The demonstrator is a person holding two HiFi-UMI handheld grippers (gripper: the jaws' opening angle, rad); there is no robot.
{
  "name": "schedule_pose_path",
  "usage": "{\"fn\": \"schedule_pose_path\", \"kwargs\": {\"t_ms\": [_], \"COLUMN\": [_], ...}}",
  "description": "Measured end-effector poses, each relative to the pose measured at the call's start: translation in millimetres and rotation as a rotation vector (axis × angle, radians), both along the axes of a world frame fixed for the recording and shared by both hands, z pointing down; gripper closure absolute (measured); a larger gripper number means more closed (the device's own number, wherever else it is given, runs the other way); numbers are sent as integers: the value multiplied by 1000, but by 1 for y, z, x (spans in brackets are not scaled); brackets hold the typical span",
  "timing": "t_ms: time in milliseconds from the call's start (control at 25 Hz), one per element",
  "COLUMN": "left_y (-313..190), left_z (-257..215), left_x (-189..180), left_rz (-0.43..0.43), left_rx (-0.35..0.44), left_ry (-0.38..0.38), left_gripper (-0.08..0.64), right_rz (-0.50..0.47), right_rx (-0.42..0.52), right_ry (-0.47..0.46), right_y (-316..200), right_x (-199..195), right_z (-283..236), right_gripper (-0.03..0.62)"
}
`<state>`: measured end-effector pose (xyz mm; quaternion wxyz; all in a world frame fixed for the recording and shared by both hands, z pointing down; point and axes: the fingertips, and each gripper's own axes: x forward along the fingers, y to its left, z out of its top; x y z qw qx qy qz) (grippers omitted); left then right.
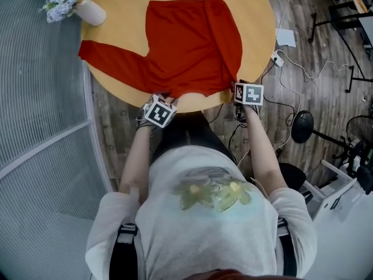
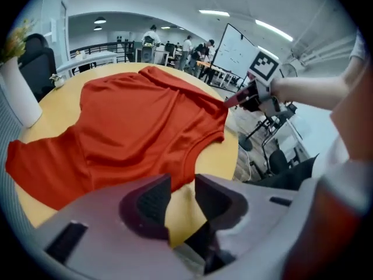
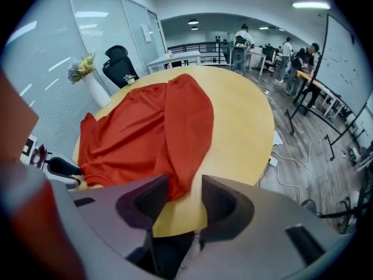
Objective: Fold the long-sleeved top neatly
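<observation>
A red long-sleeved top (image 1: 186, 45) lies flat on the round yellow table (image 1: 256, 16), neckline toward the near edge. One sleeve stretches out to the left (image 1: 111, 60); the other is folded over the body on the right. My left gripper (image 1: 166, 97) hovers at the near edge beside the neckline, jaws apart, bare table showing between them (image 2: 182, 182). My right gripper (image 1: 238, 86) is at the top's near right corner. Its jaws are also apart, and the red hem (image 3: 175, 185) reaches just up to the gap without being pinched.
A white vase (image 1: 90, 10) with flowers stands on the table's far left. Left of the table is a ribbed glass wall. On the wooden floor to the right lie cables, a power strip (image 1: 277, 59) and stands (image 1: 302, 127). People stand far back in the room.
</observation>
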<state>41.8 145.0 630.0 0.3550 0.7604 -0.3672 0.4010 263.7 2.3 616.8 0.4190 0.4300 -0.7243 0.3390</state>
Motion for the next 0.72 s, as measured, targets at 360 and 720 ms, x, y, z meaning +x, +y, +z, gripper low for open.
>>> {"fn": "schedule_pose_path", "kwargs": {"t_ms": [360,720], "left_y": [-42,-89], "left_z": [-44,-69], "left_x": [-76,-93], "left_rz": [-352,-419], "left_rx": [126,195], "left_ry": [-20,-91], "left_gripper": [446,446], "right_rz": [-168,-183], "right_rx": [91,76], "right_ry": [-143,-97], "right_y": [-22,-34], "right_x": [-40,-30], "right_z": [-34,-16], "right_gripper": [416,420]}}
